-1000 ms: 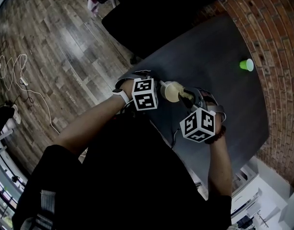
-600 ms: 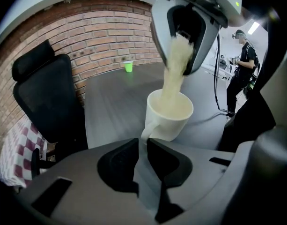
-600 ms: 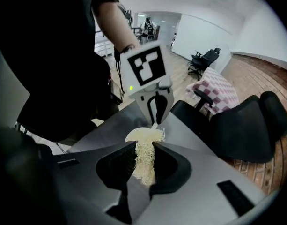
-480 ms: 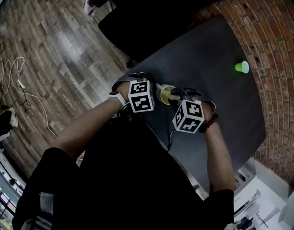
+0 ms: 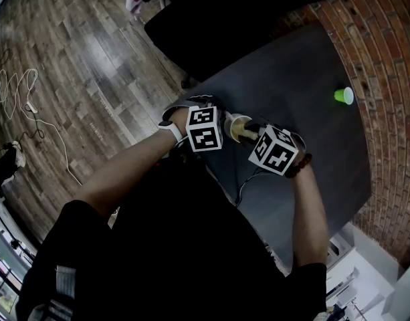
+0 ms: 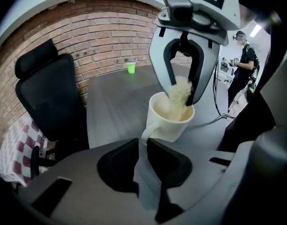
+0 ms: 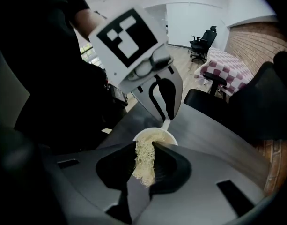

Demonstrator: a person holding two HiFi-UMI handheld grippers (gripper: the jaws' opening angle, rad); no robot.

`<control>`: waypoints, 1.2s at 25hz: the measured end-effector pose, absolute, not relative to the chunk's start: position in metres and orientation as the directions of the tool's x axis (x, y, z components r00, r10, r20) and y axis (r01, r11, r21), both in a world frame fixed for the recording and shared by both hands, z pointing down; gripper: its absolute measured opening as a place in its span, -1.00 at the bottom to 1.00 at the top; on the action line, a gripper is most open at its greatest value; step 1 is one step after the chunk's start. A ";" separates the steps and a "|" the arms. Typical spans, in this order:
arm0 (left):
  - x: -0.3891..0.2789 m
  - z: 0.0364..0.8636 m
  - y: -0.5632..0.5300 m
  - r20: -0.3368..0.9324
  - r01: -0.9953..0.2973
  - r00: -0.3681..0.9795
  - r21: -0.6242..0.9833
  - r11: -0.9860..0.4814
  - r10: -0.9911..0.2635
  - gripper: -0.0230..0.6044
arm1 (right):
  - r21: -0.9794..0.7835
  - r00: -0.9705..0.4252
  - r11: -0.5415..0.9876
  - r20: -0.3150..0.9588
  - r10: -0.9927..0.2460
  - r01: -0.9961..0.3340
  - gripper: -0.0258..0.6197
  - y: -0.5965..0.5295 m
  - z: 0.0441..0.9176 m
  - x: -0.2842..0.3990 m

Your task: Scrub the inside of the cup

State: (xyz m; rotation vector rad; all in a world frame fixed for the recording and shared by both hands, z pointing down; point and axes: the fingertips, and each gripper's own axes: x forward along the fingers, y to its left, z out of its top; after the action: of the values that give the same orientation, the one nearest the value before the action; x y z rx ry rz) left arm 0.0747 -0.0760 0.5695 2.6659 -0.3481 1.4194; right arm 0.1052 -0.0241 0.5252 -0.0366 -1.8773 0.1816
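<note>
My left tool [image 6: 143, 146] was clenched on the handle of the white cup [image 6: 169, 121], mid-frame, with the grey counter [image 6: 110, 102] behind it. My right tool [image 7: 144, 148] gripped a pale fibrous scrubber [image 7: 144, 168], whose end sat inside the cup.

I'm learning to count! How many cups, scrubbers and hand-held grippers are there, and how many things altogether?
Cups: 2 (white cup, green cup)
Scrubbers: 1 (scrubber)
Hand-held grippers: 2 (left hand-held gripper, right hand-held gripper)
Total: 5
</note>
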 end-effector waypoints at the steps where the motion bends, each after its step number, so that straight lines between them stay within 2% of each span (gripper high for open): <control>1: 0.075 0.570 -0.076 0.828 -0.248 0.540 -0.016 -0.969 -0.152 -0.71 | -0.174 -0.333 0.981 0.933 0.136 -0.088 -0.66 -0.022 0.516 0.105; 5: 0.076 0.569 -0.075 0.828 -0.247 0.540 -0.016 -0.969 -0.151 -0.71 | -0.224 -0.439 0.958 0.890 0.125 -0.181 -0.66 -0.027 0.476 0.107; 10: 0.073 0.571 -0.071 0.831 -0.242 0.536 -0.016 -0.970 -0.148 -0.71 | -0.111 -0.454 0.973 0.891 0.007 -0.203 -0.66 -0.031 0.446 0.114; 16: 0.077 0.572 -0.063 0.838 -0.231 0.528 -0.014 -0.973 -0.138 -0.71 | -0.047 -0.335 0.988 0.942 -0.005 -0.147 -0.66 -0.019 0.505 0.110; 21: 0.076 0.569 -0.063 0.837 -0.233 0.529 -0.019 -0.972 -0.143 -0.71 | 0.039 -0.233 0.991 0.970 -0.068 -0.127 -0.66 -0.022 0.544 0.105; 30: 0.067 0.570 -0.056 0.834 -0.243 0.530 -0.021 -0.970 -0.151 -0.71 | 0.204 -0.222 0.964 0.945 -0.240 -0.172 -0.66 -0.035 0.520 0.110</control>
State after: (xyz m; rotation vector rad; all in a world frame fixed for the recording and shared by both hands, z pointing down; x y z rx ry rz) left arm 0.0670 -0.0557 0.5697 2.6615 -0.3432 1.4363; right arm 0.1097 -0.0347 0.5195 0.3047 -1.8033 -0.0639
